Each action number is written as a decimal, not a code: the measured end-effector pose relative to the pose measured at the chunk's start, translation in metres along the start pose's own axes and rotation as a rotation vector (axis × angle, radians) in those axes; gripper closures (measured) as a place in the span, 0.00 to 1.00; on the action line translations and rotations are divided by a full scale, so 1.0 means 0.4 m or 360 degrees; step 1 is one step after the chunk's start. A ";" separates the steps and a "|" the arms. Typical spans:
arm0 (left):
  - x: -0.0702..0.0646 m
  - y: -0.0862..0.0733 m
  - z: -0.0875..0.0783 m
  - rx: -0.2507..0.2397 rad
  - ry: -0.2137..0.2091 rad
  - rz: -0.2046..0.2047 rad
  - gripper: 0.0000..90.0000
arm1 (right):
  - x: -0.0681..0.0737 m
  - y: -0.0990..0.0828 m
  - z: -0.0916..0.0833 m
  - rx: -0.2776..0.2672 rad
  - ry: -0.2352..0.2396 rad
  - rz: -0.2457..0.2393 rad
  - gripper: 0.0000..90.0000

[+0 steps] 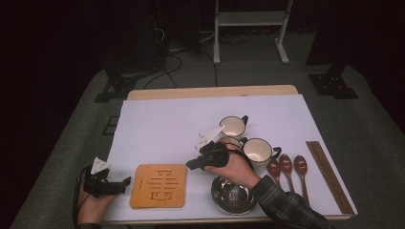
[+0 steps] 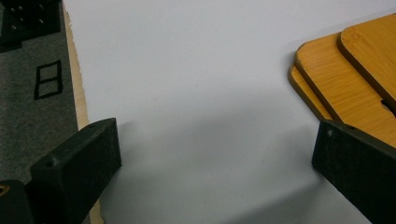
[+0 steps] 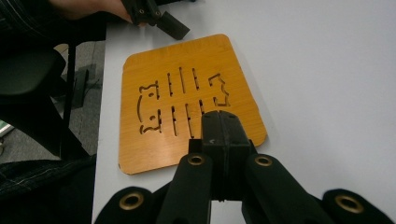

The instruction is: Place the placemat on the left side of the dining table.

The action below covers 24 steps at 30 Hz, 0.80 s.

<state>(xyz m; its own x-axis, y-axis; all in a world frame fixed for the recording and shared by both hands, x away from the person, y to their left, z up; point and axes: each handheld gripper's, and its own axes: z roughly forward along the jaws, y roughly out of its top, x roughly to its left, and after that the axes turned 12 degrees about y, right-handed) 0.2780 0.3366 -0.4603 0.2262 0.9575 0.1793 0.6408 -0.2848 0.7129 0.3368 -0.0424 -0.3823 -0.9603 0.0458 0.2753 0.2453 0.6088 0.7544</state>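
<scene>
The right gripper [image 3: 219, 123], jaws pressed together and empty, hangs over the stacked orange wooden cut-out trivets [image 3: 187, 100]; the left gripper [image 2: 210, 158], jaws spread, rests just beside them.

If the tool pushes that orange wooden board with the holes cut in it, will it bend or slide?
The wooden board looks flat and rigid, so it probably stays stiff rather than bending. It lies on smooth white paper, so a push would likely make it slide. The left gripper view shows several boards stacked with offset corners, so the top one might slip off the others.
</scene>
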 end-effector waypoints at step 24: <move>0.001 0.000 0.000 0.0003 0.0001 0.0006 0.00 | -0.008 -0.011 0.089 0.0117 0.0058 0.0012 1.00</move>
<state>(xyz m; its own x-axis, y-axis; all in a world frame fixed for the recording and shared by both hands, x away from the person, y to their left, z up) 0.2780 0.3368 -0.4602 0.2285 0.9563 0.1824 0.6412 -0.2888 0.7109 0.3341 -0.0169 -0.4078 -0.9526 0.0222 0.3033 0.2406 0.6649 0.7071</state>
